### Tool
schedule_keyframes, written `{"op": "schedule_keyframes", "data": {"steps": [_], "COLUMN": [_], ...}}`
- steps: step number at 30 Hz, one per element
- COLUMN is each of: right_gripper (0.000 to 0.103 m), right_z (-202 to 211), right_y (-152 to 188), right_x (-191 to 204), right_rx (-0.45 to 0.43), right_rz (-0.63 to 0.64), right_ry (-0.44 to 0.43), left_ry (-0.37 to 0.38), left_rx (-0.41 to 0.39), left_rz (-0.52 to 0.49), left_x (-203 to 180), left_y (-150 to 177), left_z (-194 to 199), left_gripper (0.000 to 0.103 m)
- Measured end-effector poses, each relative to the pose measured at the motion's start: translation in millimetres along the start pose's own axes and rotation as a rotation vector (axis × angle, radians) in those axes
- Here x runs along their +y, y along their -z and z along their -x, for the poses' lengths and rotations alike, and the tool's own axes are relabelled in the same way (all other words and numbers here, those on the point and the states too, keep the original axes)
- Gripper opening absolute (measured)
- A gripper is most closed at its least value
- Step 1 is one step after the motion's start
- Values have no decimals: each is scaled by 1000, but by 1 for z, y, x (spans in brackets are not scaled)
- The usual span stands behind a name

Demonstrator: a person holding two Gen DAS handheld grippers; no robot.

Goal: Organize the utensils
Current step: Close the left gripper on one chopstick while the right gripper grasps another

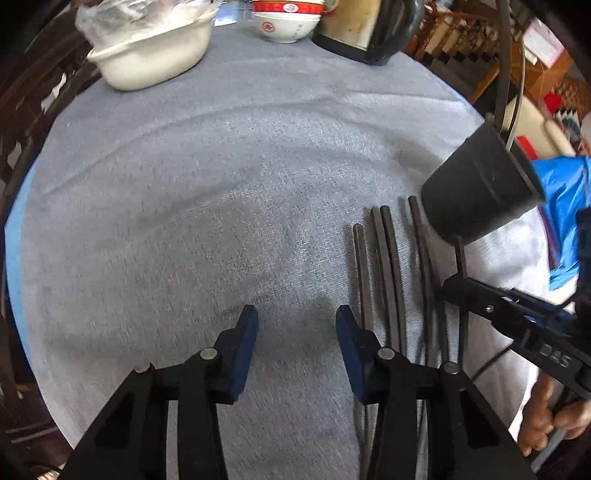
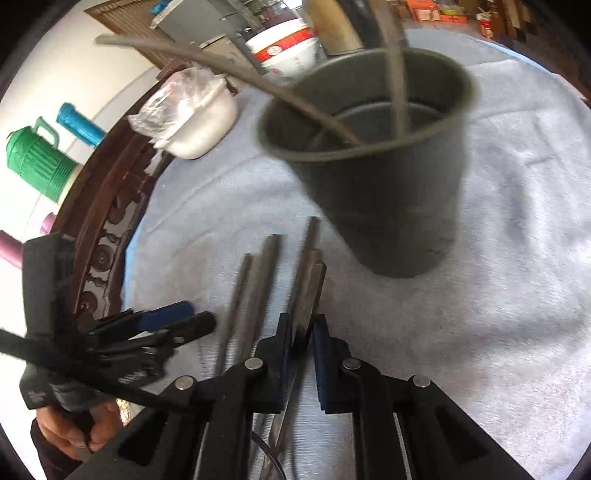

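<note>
Several dark chopsticks (image 1: 388,277) lie side by side on the grey cloth (image 1: 221,184), just right of my left gripper (image 1: 295,317). That gripper stands open over bare cloth with nothing between its blue pads. A dark cup (image 2: 376,192) stands beyond the chopsticks (image 2: 255,288) and has a few sticks (image 2: 397,74) leaning in it. My right gripper (image 2: 302,325) is shut on one chopstick (image 2: 310,288), whose far end points toward the cup. In the left wrist view the right gripper (image 1: 458,284) sits below the cup (image 1: 476,188).
A white dish with a plastic bag (image 1: 155,59), stacked red-and-white bowls (image 1: 286,22) and a kettle (image 1: 369,29) stand at the table's far side. A carved wooden rim (image 2: 107,206) borders the cloth. A green jug (image 2: 37,158) stands beyond it. A hand (image 1: 546,417) grips the right tool.
</note>
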State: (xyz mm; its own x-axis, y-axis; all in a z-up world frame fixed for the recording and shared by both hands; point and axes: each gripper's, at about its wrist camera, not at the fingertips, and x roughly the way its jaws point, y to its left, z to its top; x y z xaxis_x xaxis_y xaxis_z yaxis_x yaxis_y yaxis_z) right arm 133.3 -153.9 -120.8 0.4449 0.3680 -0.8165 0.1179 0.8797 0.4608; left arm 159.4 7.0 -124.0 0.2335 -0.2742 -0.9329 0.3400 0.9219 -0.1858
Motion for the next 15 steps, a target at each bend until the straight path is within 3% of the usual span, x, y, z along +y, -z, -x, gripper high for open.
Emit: {"op": "schedule_keyframes", "data": {"steps": [4,15], "right_gripper": [12,12], "right_z": [4,3], "right_y": [1,1], "right_x": [-17,-22], "right_rx": [2,19], "right_rz": [-52,-74], "right_ry": [0,39], "left_ry": [17,45], "left_rx": [-21,13], "left_rz": [-8,-45], "left_x": [-3,-19], "left_y": [-3,-21], "left_z": [8,-14], "left_gripper": [46,48]}}
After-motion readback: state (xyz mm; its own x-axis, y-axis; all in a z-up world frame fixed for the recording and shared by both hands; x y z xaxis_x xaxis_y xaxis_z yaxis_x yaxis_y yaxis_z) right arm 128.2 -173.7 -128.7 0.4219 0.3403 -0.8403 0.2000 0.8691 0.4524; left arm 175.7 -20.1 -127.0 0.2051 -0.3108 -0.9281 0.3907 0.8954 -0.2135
